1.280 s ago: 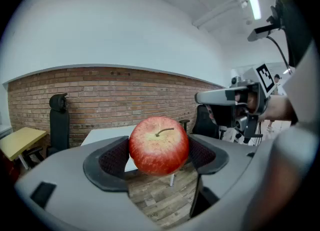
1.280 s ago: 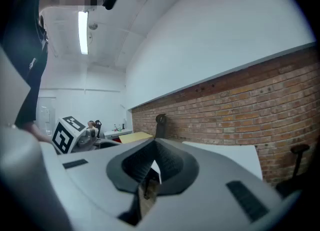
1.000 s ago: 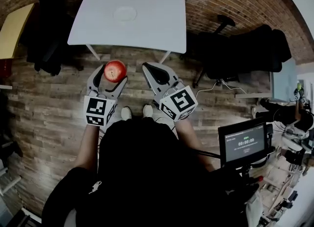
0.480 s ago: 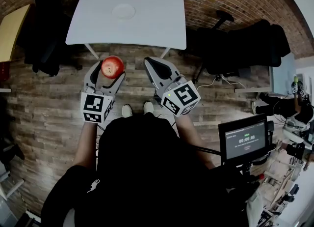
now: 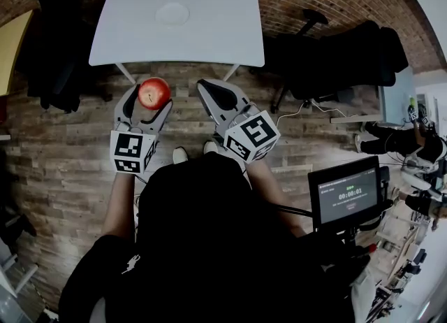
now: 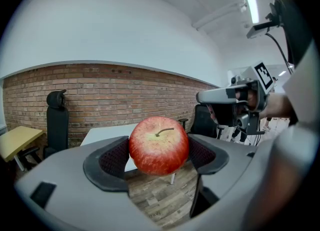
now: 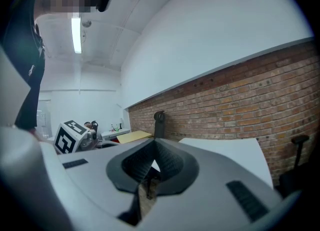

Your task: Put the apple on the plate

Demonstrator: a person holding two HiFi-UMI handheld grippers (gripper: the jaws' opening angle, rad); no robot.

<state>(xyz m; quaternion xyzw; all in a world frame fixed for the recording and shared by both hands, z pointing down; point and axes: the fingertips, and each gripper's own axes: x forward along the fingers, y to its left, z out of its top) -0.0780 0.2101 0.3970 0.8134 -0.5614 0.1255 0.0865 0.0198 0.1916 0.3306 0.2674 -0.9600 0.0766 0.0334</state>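
Note:
A red apple [image 5: 154, 93] sits clamped between the jaws of my left gripper [image 5: 149, 98], held in the air short of the table's near edge. In the left gripper view the apple [image 6: 159, 145] fills the gap between the two dark pads, stem up. A white plate [image 5: 172, 12] lies on the white table [image 5: 223, 28] ahead, toward its far side. My right gripper [image 5: 209, 98] hangs beside the left one with its jaws shut and nothing between them. In the right gripper view its pads [image 7: 170, 167] meet, and the table [image 7: 230, 155] shows beyond.
Black office chairs [image 5: 335, 56] stand right of the table, and dark chairs [image 5: 52, 42] left of it. A yellow table [image 5: 12, 42] is at the far left. A small monitor [image 5: 347, 192] is at my right. Wooden floor lies below.
Both grippers and the apple have drifted slightly left and toward the table. The table and plate sit a little closer in the head view.

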